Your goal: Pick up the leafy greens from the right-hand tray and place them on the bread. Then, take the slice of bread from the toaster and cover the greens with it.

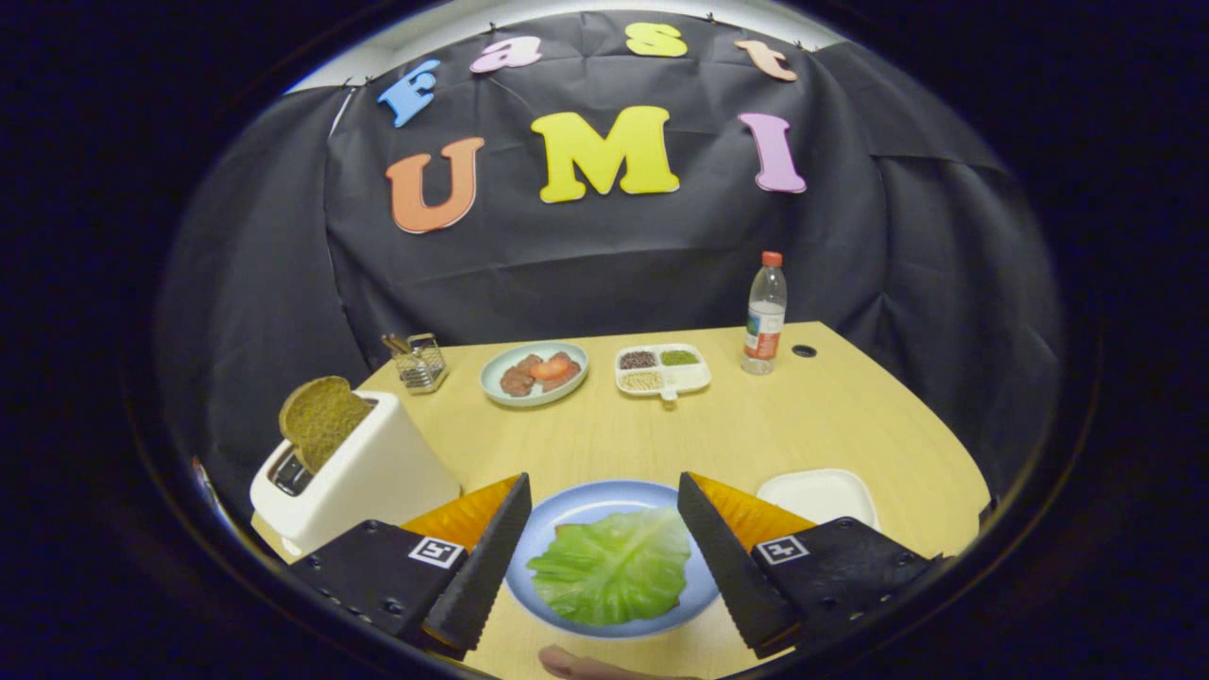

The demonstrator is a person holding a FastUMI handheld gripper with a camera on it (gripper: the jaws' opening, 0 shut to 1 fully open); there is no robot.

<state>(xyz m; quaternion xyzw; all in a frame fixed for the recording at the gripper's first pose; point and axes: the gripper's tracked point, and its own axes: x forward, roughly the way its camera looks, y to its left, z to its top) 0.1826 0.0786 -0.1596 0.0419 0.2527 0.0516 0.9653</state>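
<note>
Crinkled leafy greens (612, 565) cover the round blue plate (557, 510) between the spread gripper (601, 493).

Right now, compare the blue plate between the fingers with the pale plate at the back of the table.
The blue plate lies between the open tool's fingers; the pale plate sits far beyond them, near the wire basket. The blue plate carries a green leaf over what looks like bread; the pale plate holds reddish and brown food pieces. Both are round and rest flat on the table.
</note>
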